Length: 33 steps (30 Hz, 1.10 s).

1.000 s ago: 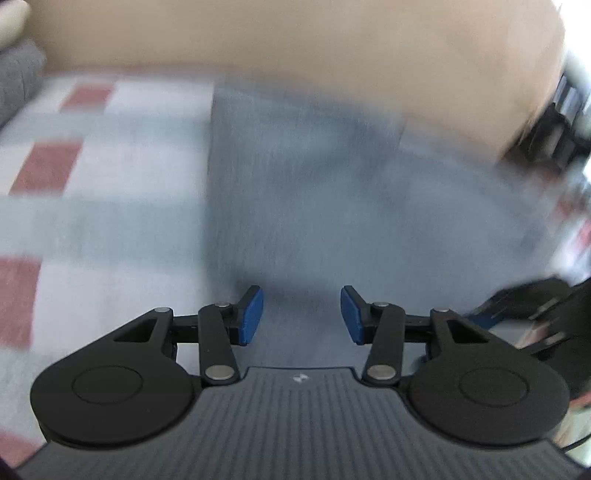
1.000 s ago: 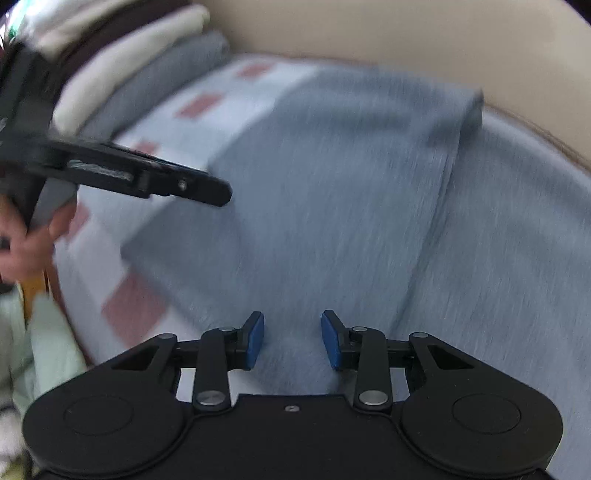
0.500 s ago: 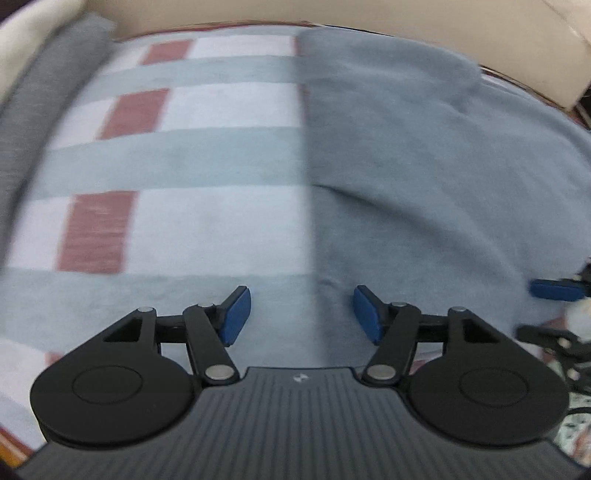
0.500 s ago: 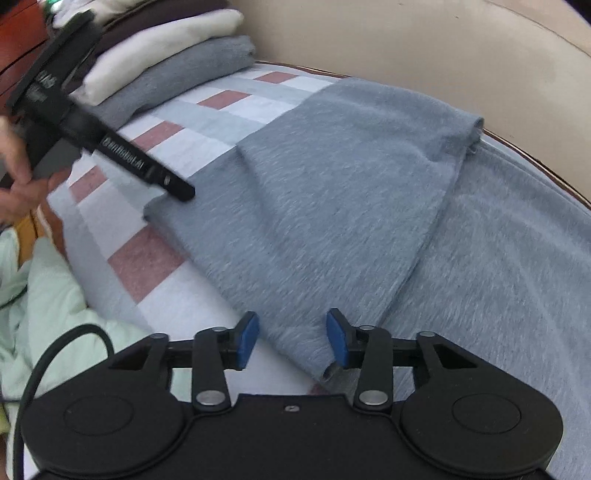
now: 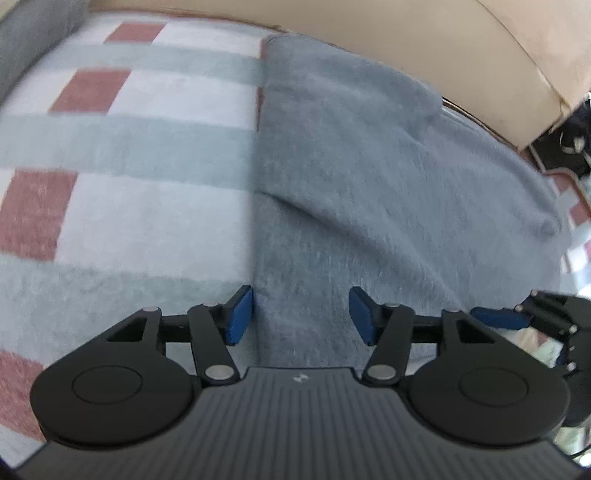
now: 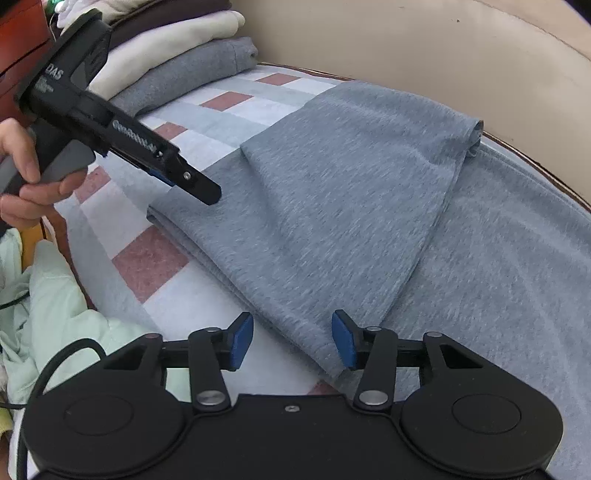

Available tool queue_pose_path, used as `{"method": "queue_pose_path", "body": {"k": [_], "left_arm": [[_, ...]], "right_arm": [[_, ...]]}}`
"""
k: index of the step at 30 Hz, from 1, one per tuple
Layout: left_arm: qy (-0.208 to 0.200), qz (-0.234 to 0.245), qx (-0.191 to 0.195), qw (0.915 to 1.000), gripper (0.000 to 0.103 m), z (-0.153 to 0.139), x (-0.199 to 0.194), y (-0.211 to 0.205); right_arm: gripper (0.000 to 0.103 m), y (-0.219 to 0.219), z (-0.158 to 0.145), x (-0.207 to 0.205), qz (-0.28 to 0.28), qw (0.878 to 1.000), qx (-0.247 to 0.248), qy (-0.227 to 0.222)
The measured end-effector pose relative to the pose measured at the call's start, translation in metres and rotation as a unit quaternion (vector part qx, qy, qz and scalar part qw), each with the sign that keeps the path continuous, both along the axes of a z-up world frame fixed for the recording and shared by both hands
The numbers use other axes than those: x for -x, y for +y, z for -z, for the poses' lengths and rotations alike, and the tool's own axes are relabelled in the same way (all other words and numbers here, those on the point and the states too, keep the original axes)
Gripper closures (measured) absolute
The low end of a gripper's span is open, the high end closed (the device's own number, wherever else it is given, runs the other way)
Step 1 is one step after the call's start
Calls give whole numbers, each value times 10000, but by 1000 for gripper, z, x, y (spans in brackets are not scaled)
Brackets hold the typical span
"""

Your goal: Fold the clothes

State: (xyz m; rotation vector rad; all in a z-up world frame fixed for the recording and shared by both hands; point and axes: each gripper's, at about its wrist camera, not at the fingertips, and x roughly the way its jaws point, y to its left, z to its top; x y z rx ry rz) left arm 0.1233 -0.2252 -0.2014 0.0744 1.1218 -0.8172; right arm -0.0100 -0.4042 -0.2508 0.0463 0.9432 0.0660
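A grey knit garment lies spread on a checked blanket, one part folded over the rest. In the left wrist view the same garment fills the right half, its straight edge running down to my left gripper, which is open just above that edge with nothing between its blue pads. My right gripper is open low over the garment's near corner, the folded edge lying between its pads. The left gripper, held by a hand, hovers over the garment's left corner.
A stack of folded clothes sits at the back left by a beige headboard. A pale green garment and a black cable lie off the bed's left side. Red wooden furniture stands far left.
Both grippers have come down closer to the garment's near edge and their jaws have opened wider. The left gripper swung from the middle of the cloth to its left edge.
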Motion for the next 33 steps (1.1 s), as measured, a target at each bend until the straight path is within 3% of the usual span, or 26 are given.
{"method": "queue_pose_path", "body": {"k": [1, 4, 8, 10, 11, 13, 16, 18, 21, 24, 27, 28, 29, 30, 31, 33], "left_arm": [[-131, 10, 23, 9999, 96, -4, 3, 0], [-323, -89, 258, 9991, 96, -16, 9, 5], [-172, -299, 485, 9982, 97, -20, 6, 10], [-96, -404, 598, 9973, 97, -21, 5, 12], [-49, -427, 639, 9970, 97, -21, 4, 13], [77, -471, 741, 9961, 97, -20, 1, 16], [208, -602, 870, 9942, 97, -14, 0, 22], [289, -694, 948, 9926, 97, -9, -1, 26], [347, -785, 1069, 9906, 97, -6, 0, 33], [282, -838, 1080, 9902, 97, -6, 4, 35], [73, -770, 949, 9925, 97, -9, 10, 30], [-28, -714, 886, 9935, 97, -10, 12, 28], [-119, -661, 828, 9943, 97, -11, 14, 27], [-157, -645, 802, 9946, 97, -12, 16, 27], [-161, -653, 796, 9946, 97, -13, 17, 28], [-118, -703, 838, 9939, 97, -14, 18, 33]], "right_arm": [[49, -2, 0, 0, 16, 10000, -56, -8], [49, -11, -5, -2, 131, 9993, -360, 36], [49, -49, -48, -19, 538, 9851, -1602, -316], [48, -70, -74, -46, 693, 9726, -2188, -356], [43, -75, -84, -65, 674, 9716, -2248, -287], [35, -72, -94, -111, 477, 9809, -1885, 6], [35, -58, -82, -169, 479, 9898, -1306, 305], [35, -53, -63, -201, 593, 9857, -1476, 550], [35, -41, -33, -239, 1109, 9839, -1155, 798], [34, -36, -17, -253, 1902, 9757, -904, 598], [30, -27, -3, -267, 1757, 9810, -461, 682], [32, -23, 1, -269, 1600, 9848, -225, 638], [67, -18, 3, -270, 1432, 9881, 5, 568], [86, -16, 1, -269, 1219, 9915, 213, 391], [93, -14, -1, -267, 1047, 9936, 360, 228], [95, -27, -7, -264, 1174, 9931, 34, 50]]}}
